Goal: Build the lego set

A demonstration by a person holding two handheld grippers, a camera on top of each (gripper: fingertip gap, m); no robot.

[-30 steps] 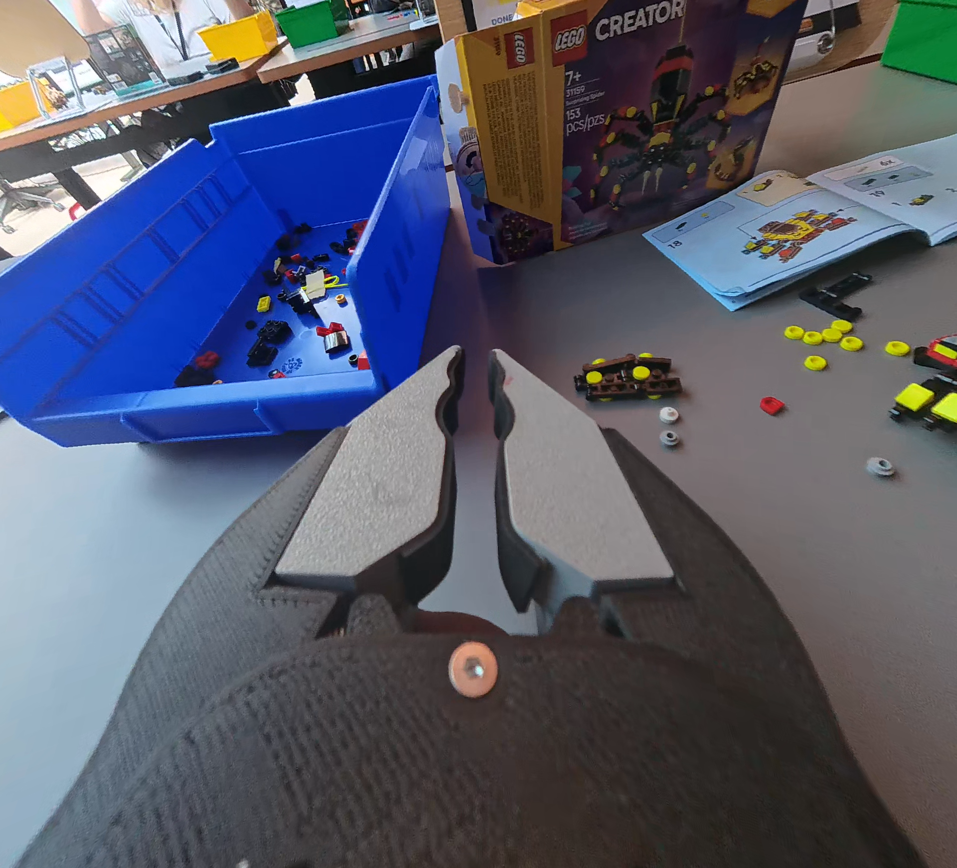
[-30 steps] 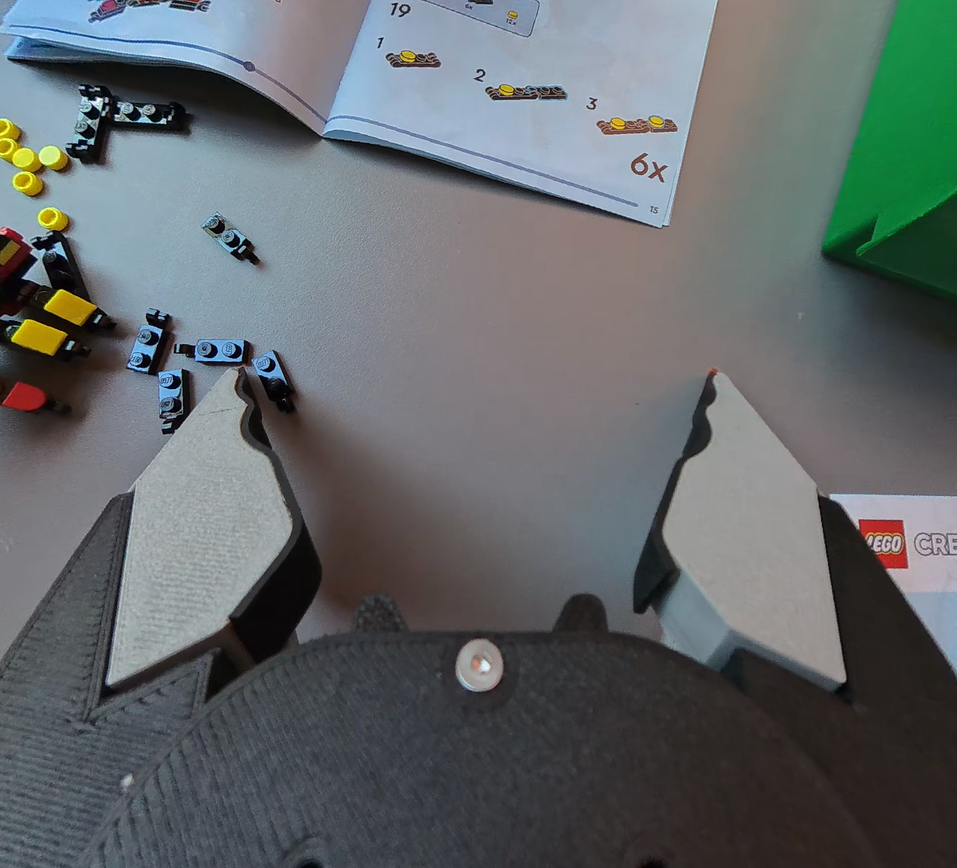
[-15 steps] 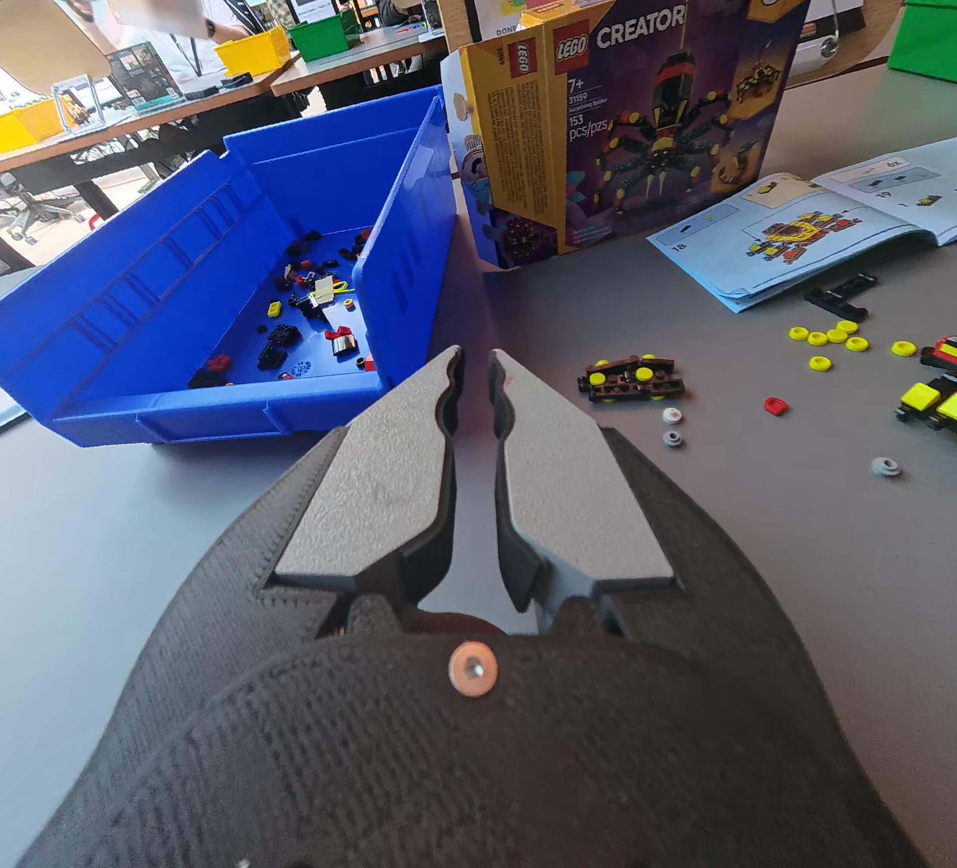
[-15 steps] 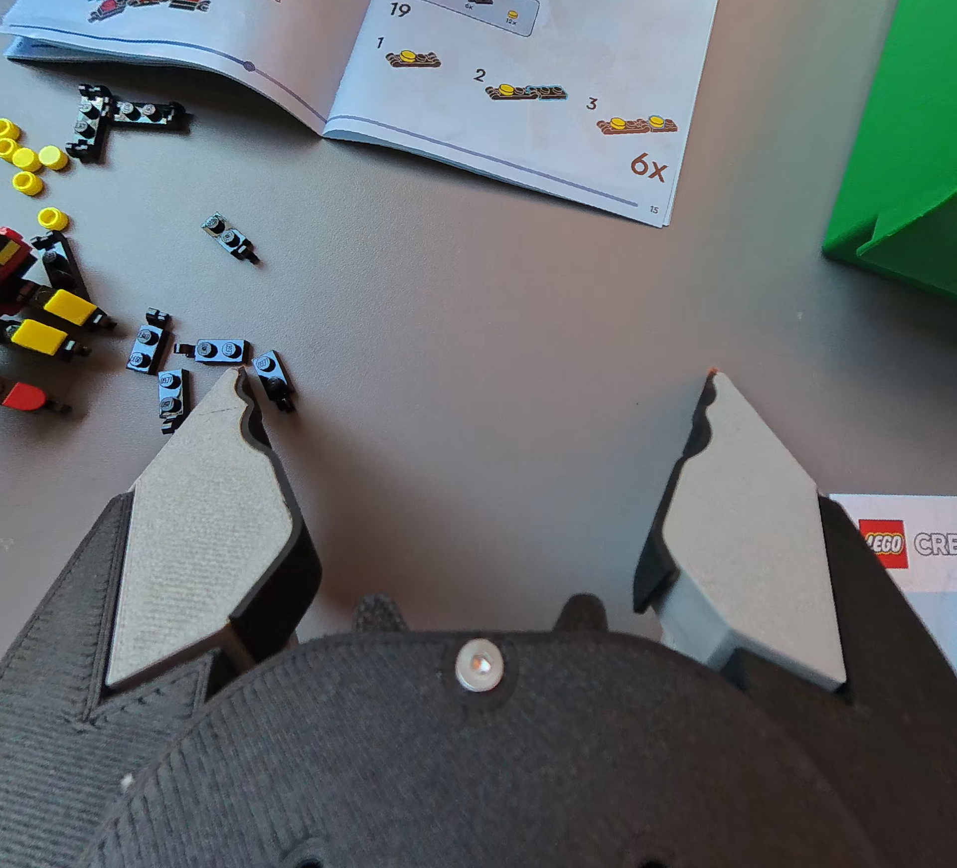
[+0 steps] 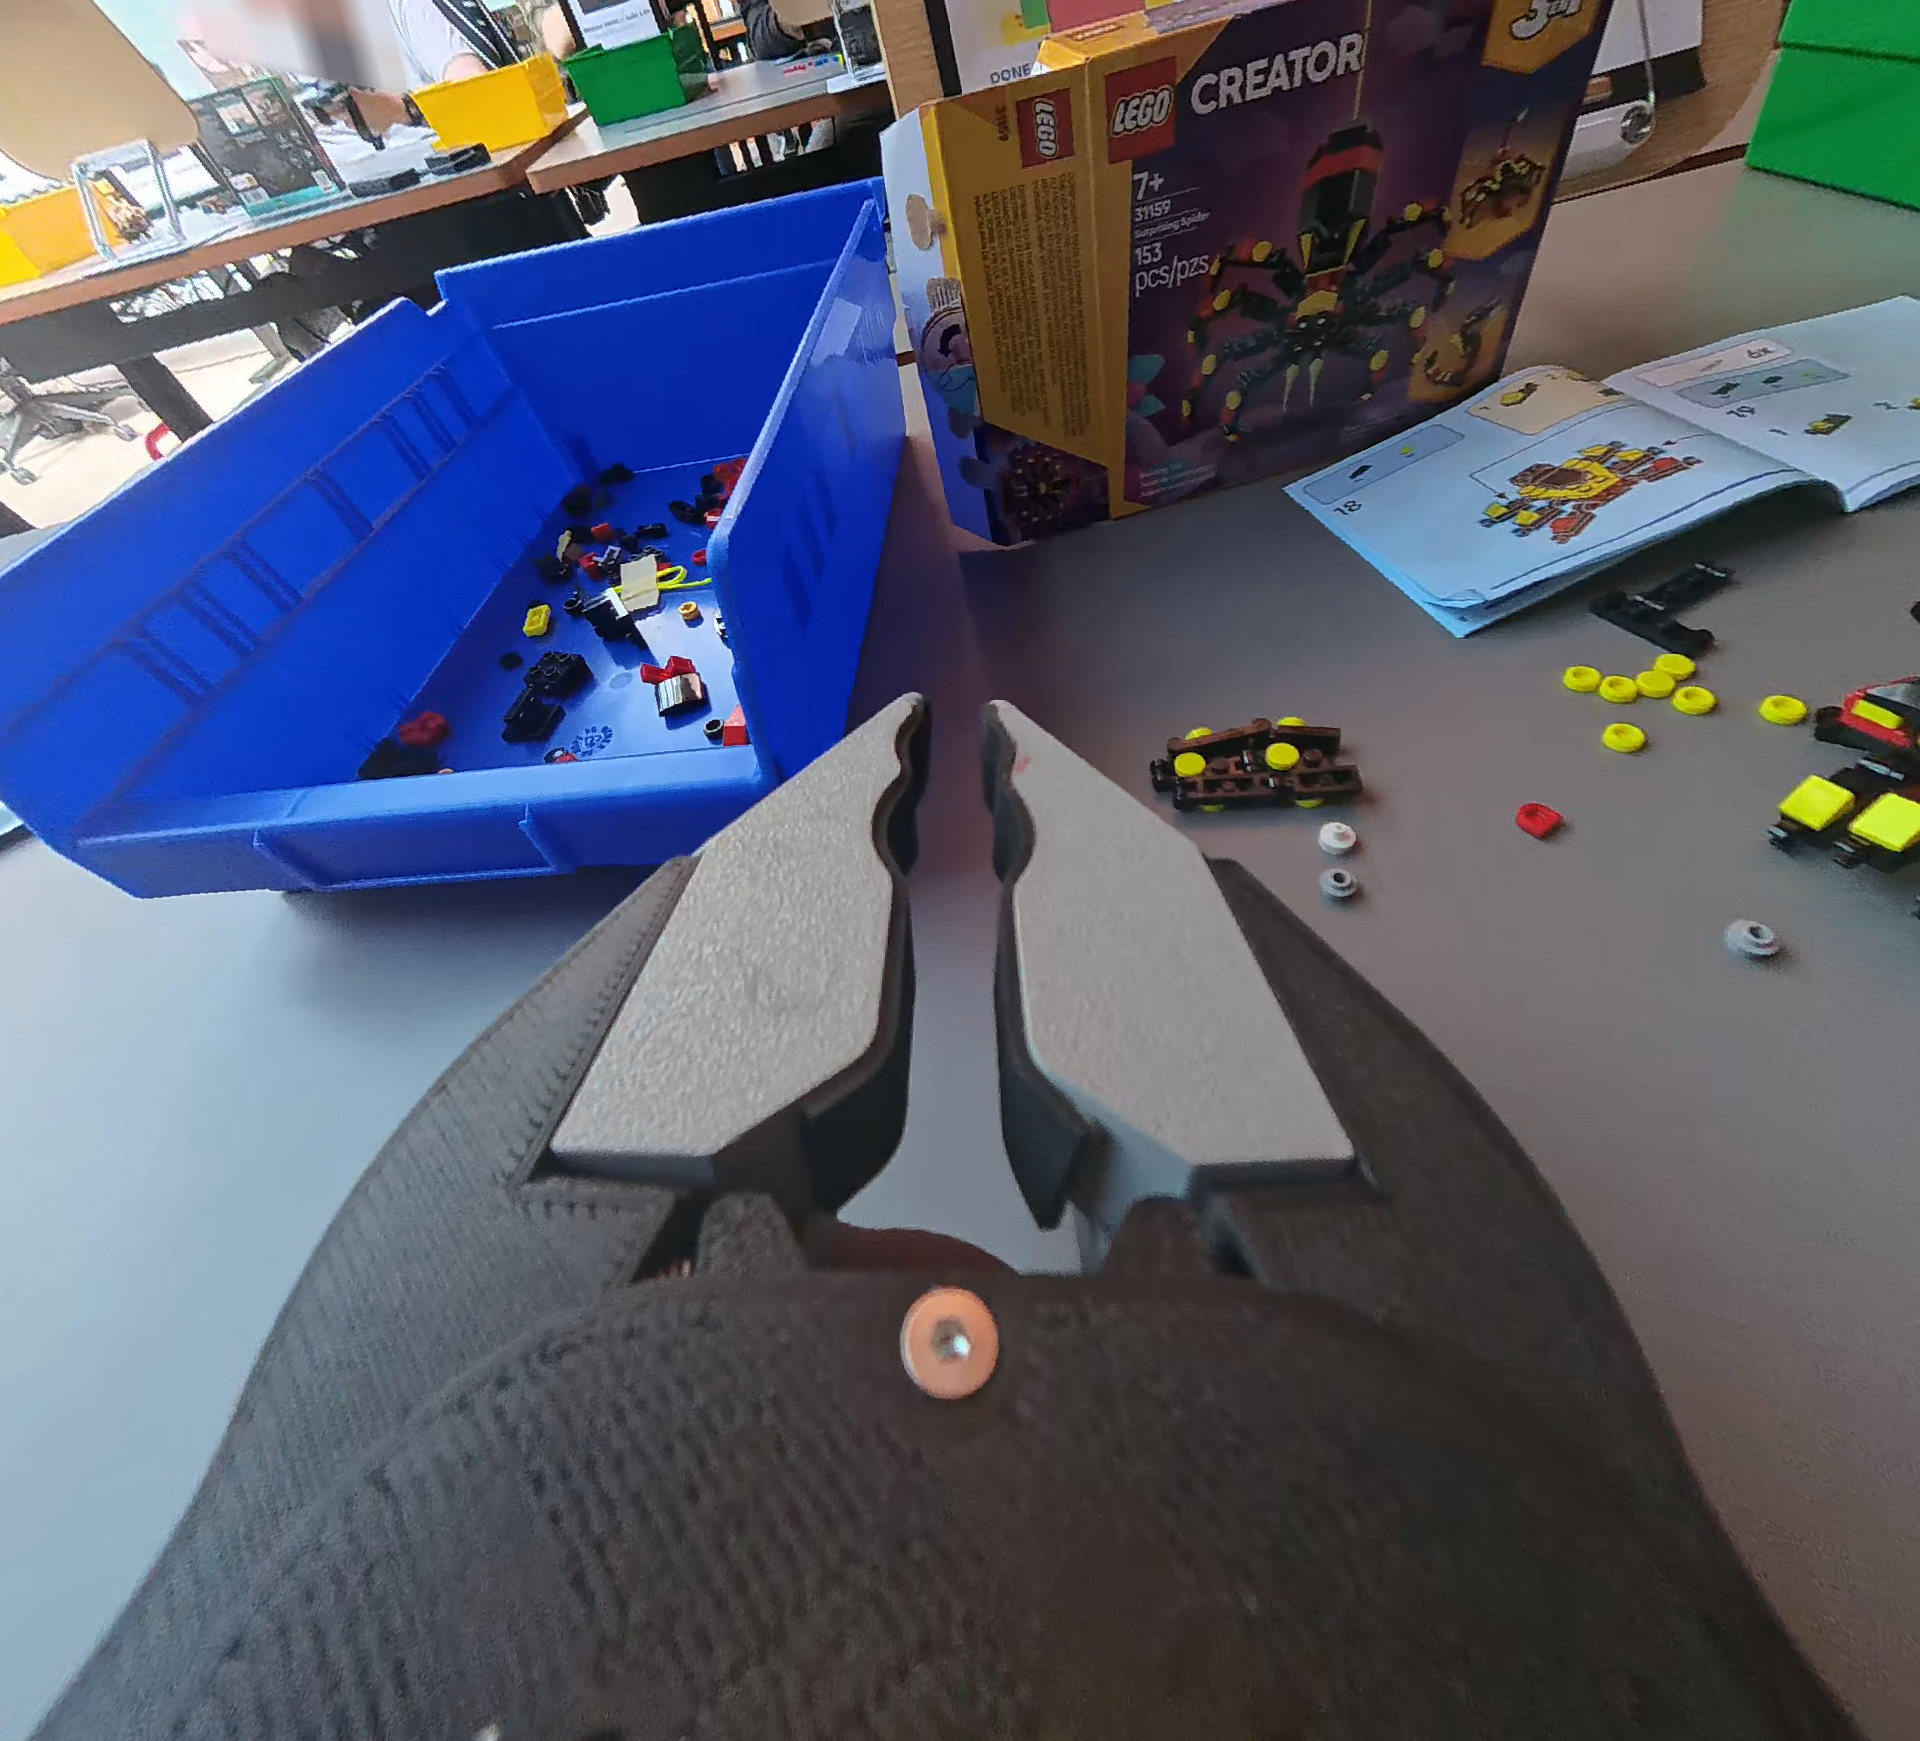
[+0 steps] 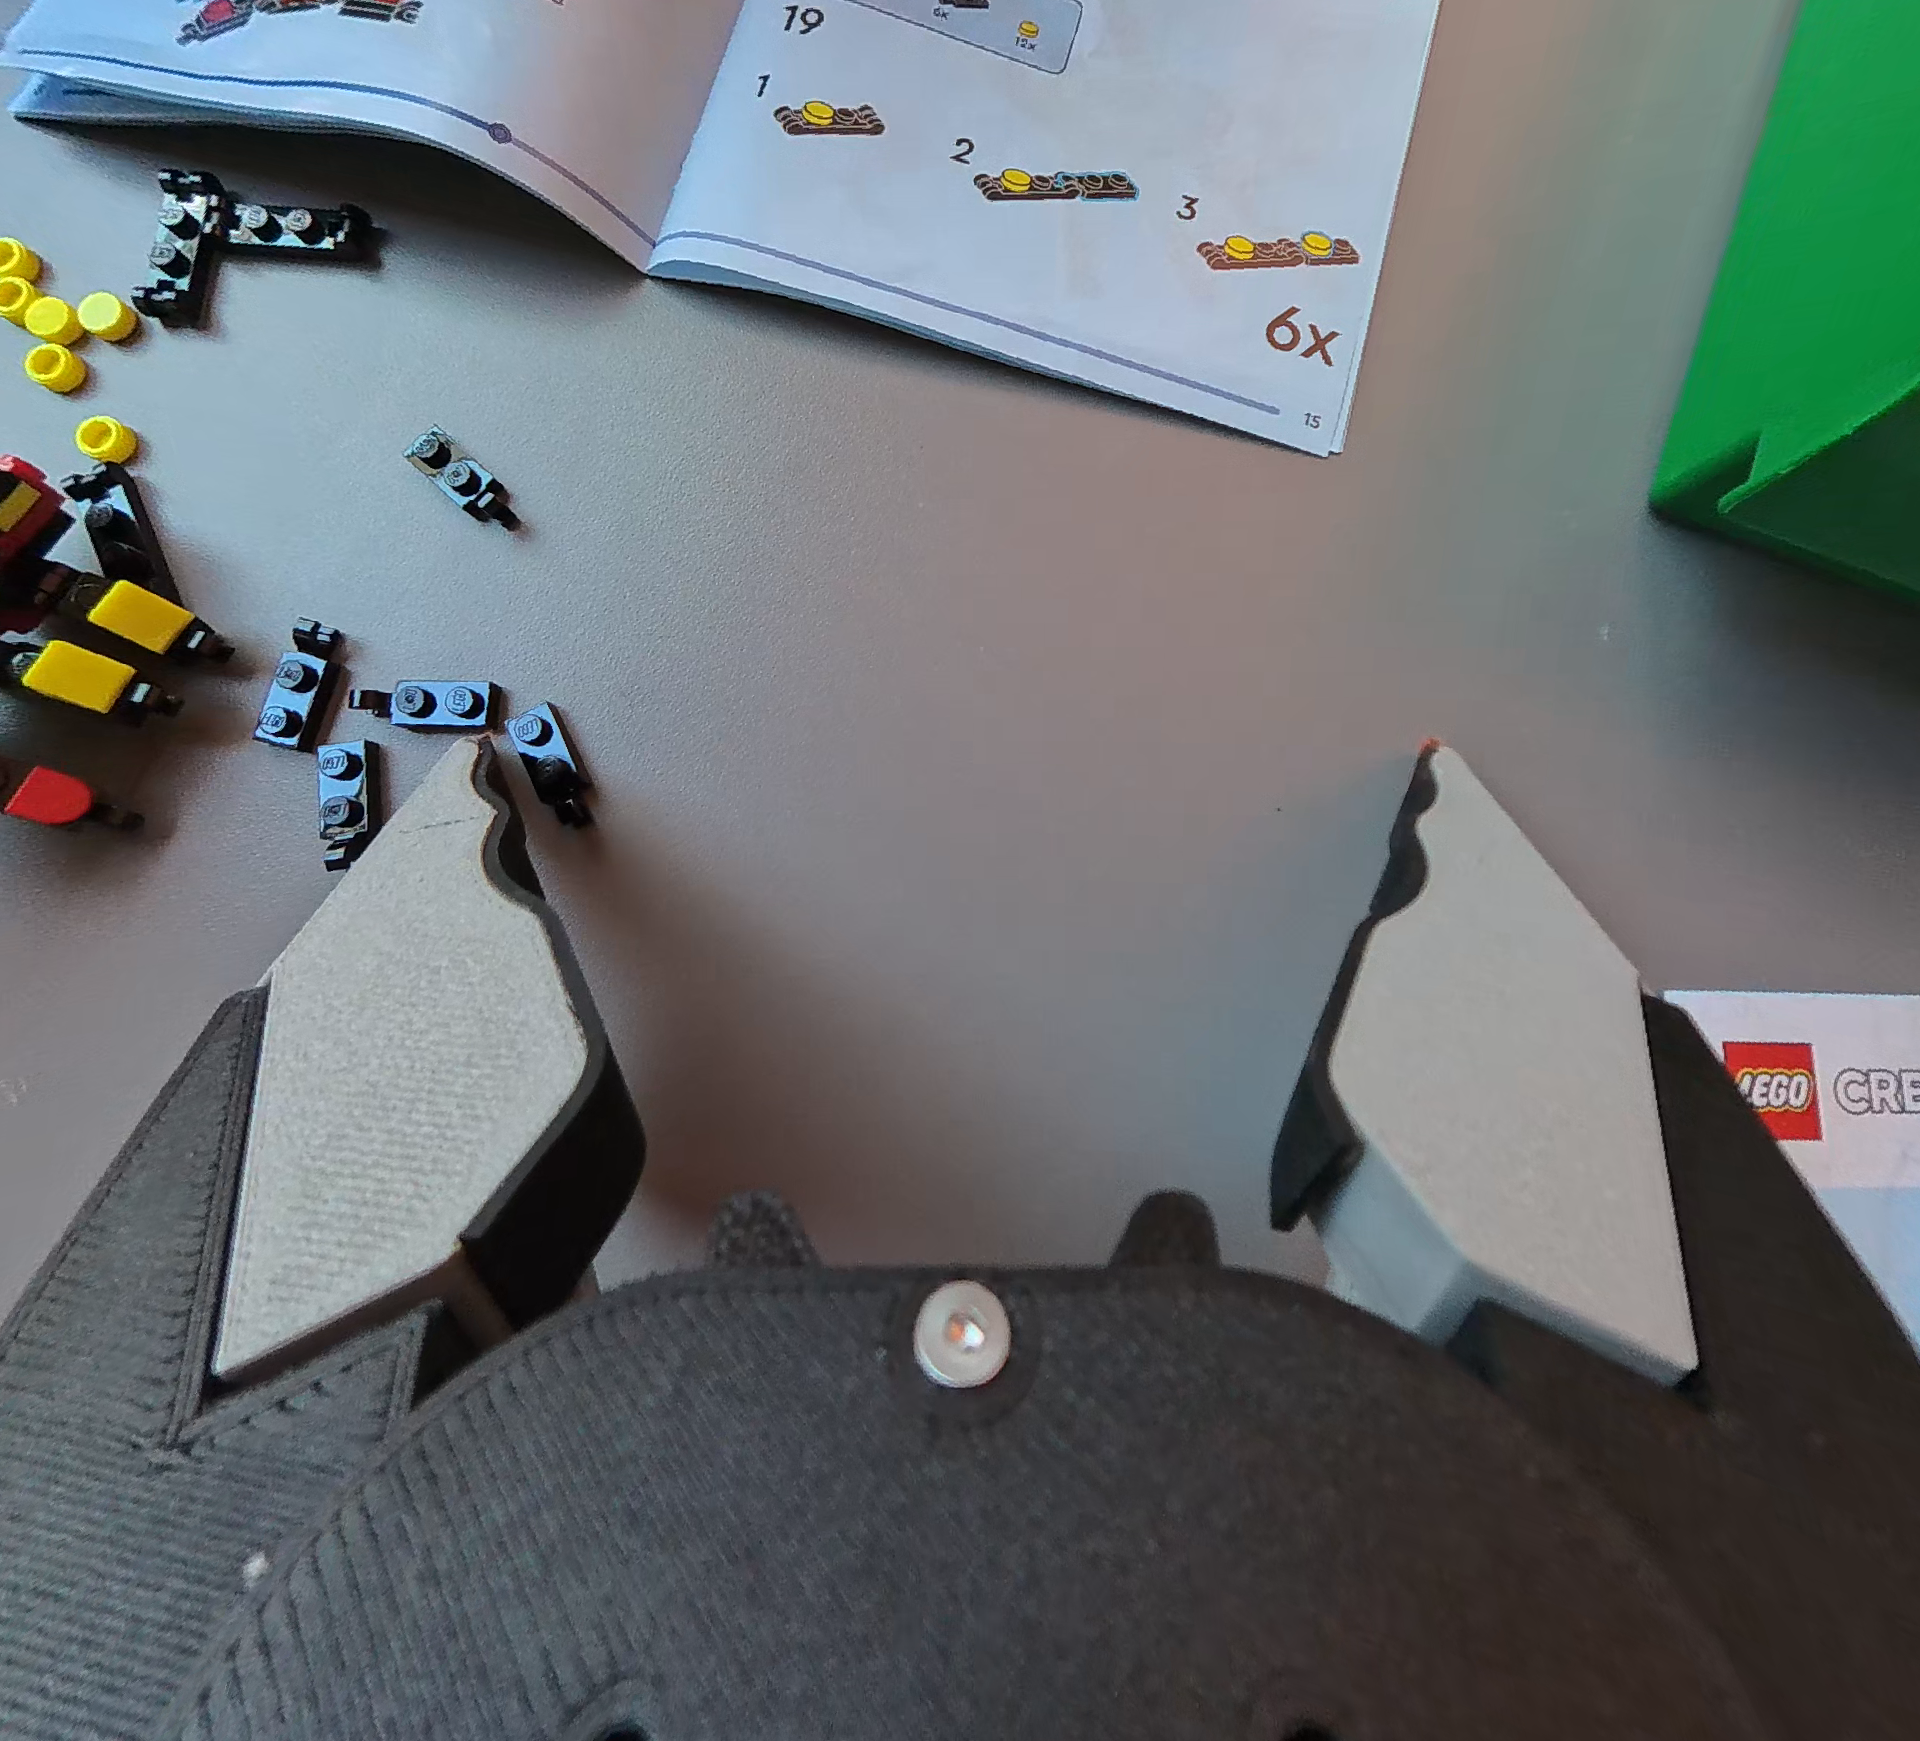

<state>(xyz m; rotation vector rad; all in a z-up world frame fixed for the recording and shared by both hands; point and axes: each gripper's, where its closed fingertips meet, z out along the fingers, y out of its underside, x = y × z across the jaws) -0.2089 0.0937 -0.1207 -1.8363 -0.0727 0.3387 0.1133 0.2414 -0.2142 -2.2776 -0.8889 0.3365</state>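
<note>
My left gripper [image 5: 954, 720] hovers low over the grey table, its jaws almost together with nothing between them. It points between the blue bin [image 5: 312, 818] of loose pieces and two brown leg pieces with yellow studs [image 5: 1252, 764]. My right gripper [image 6: 951, 751] is wide open and empty above bare table. Several small black clip plates [image 6: 416, 704] lie just by its left fingertip [image 6: 457, 787]. The partly built black, yellow and red body [image 6: 94, 631] lies at the far left; it also shows in the left wrist view [image 5: 1860, 798]. The open instruction booklet [image 6: 1039, 133] lies ahead.
The set's box [image 5: 1247, 257] stands behind the bin. Yellow round studs [image 5: 1642, 685], a red piece [image 5: 1538, 818] and grey round pieces [image 5: 1338, 860] are scattered on the table. A green bin [image 6: 1829, 237] stands at the right. A printed sheet [image 6: 1829, 1099] lies under my right finger.
My left gripper has shifted slightly, so the bin and box sit a little differently in its view. Its jaws keep the same narrow gap. My right gripper has not moved.
</note>
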